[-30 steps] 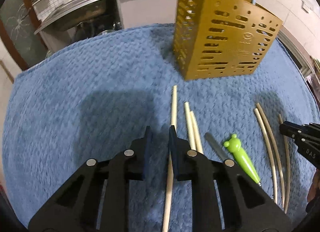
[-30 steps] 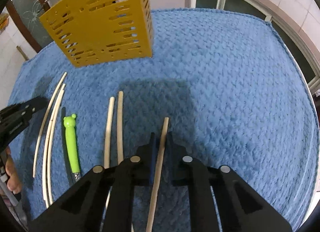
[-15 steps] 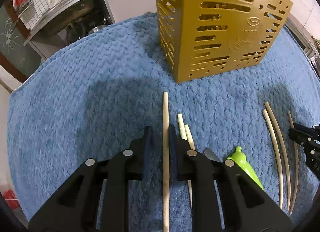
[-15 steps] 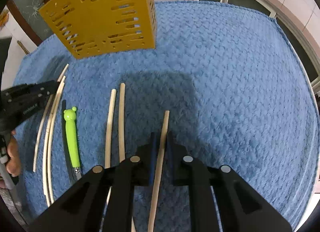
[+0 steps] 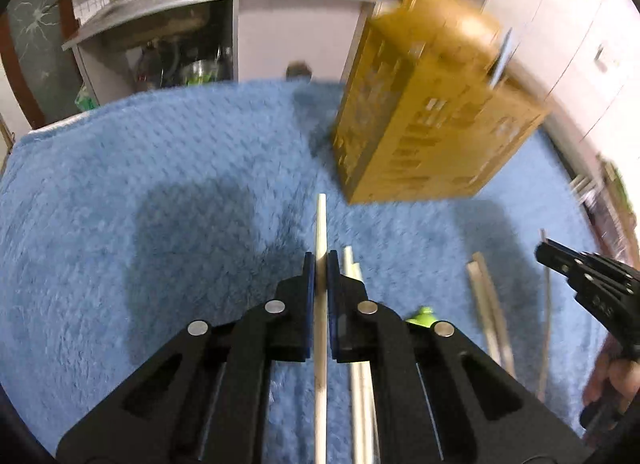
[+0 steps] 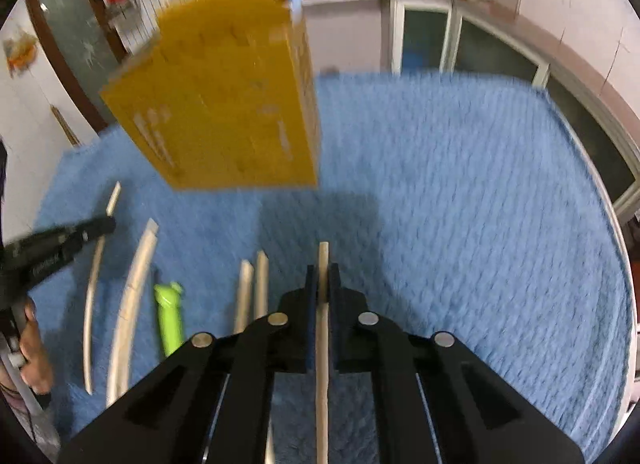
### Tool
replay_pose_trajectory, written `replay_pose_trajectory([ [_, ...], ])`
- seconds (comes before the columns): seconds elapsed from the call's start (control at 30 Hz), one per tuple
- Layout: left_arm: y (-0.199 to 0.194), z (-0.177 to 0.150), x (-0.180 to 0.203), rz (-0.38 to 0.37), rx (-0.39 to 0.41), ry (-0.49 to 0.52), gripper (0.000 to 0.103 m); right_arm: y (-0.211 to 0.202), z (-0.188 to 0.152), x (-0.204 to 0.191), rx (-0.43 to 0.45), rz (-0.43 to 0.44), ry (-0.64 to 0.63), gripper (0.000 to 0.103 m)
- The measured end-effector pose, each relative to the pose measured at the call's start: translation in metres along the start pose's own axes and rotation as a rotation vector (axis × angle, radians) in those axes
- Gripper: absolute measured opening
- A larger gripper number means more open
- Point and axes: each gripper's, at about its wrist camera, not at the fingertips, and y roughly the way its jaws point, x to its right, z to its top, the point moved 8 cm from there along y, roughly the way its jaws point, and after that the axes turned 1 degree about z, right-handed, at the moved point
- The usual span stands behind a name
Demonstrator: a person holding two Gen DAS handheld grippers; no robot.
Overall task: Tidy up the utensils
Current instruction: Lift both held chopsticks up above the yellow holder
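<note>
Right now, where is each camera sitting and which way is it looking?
Left wrist: rides the left gripper, looking down along its fingers, shut on a chopstick, toward the yellow holder; the right gripper and a hand show.
Right wrist: rides the right gripper, fingers shut on another chopstick; the left gripper shows.
Both see the blue towel, the holder and the green utensil.

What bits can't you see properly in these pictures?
- Yellow holder: its holes are smeared by blur in both views, and its inside is hidden by its walls.
- Green utensil: left view, mostly behind the left gripper.
- Held chopstick: lower end cut off by the right view's edge.
</note>
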Motion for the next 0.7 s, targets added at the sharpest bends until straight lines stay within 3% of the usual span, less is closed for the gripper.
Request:
replay_pose_trajectory([
  [0.07, -0.019, 0.011, 0.005, -0.004, 0.082, 0.007, 0.004, -0.015, 0.011, -0.003, 0.056, 0.019, 0.003, 0.006],
  [0.23, -0.057, 0.024, 0.028, -0.057, 0.188, 0.020, 0.004, -0.054, 0.042, -0.015, 0.227, 0.042, -0.024, 0.006],
  [0.7, -0.130, 0.081, 0.087, -0.045, 0.537, 0.094, 0.004, -0.157, 0.127, -0.030, 0.659, 0.092, -0.027, 0.006],
])
